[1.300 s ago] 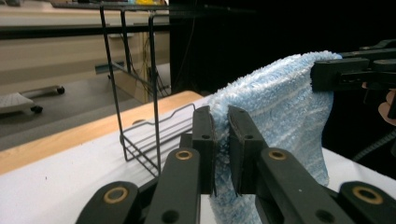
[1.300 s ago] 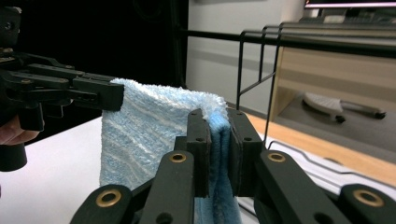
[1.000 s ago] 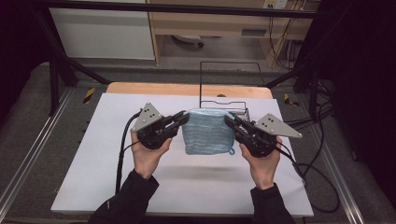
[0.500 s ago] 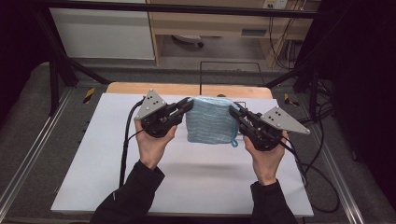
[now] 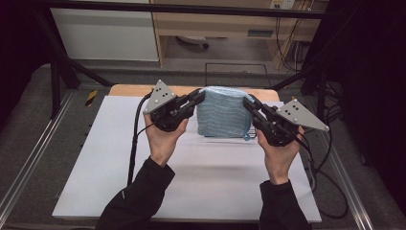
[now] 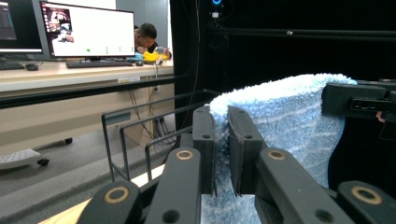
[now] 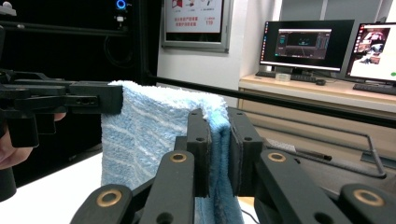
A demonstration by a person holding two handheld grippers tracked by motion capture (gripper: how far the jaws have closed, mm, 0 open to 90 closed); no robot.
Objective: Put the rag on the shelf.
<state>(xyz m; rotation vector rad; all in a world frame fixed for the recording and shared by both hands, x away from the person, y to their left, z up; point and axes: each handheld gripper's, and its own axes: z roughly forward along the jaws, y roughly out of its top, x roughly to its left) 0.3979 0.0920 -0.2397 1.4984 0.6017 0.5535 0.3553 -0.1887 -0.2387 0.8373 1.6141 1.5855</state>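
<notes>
My two hands hold a light blue towel (image 5: pixel 223 118) up over the far half of the white desk (image 5: pixel 191 182), one upper corner in each set of jaws. The left gripper (image 5: pixel 200 95) pinches the towel's top left corner, the right gripper (image 5: pixel 248 102) its top right corner, and the cloth spans straight between them, hanging down so that its lower edge sits at or just over the desk surface; I cannot tell whether it touches.

In the left gripper view, my two black jaws stand nearly together with a fold of the towel (image 6: pixel 280 121) pressed between their pads, the rest of the cloth running off to the right toward the other gripper's jaws (image 6: pixel 357 100) clamped on the far corner. In the right gripper view, it is the same picture mirrored: my jaws are closed on the doubled edge of the towel (image 7: pixel 154 135), which spreads away to the left, where the left gripper (image 7: pixel 88 103) bites its opposite corner.

A loose thread loop dangles from the towel's lower right corner, just beside my right hand (image 5: pixel 278 158).
</notes>
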